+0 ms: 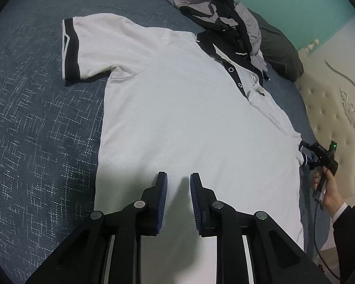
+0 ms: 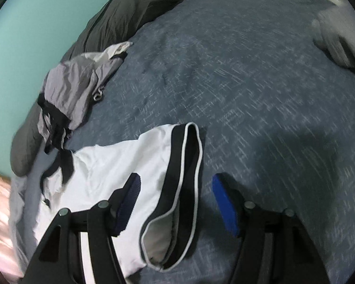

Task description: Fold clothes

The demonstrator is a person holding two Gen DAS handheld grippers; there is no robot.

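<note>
I had the white polo shirt [image 1: 177, 118] spread face up on the bed [image 1: 35, 142], buttons showing, because a flat garment gives clean fold lines — nothing was folded yet, by my reading.

Starting at the left, the far sleeve [image 1: 71, 49] lay out flat toward ten o'clock in the left wrist view, its black cuff square on the blue cover. My left tongs [image 1: 178, 177] hovered over the hem area at six o'clock, jaws a little apart with only bare white cloth under the gap; the pads pinched nothing that I could see, so I counted them as released.

Further right, toward one o'clock, a grey-and-black garment [image 1: 224, 11] sat heaped against the polo's collar, overlapping it. I judged that the main obstacle: any fold toward the collar would drag on it. A dark pillow [image 1: 279, 47] lay behind it, clear of the shirt.

At the far right, my right tongs [image 2: 176, 189] stood wide, straddling the near sleeve [image 2: 177, 189], whose black cuff gaped between the jaws. Neither pad pressed it, so that side was released too. I took this as lining up to grip the cuff and carry the sleeve inward. The right wrist view was blurred, so whether the cuff brushed the left pad I could not tell.
</note>
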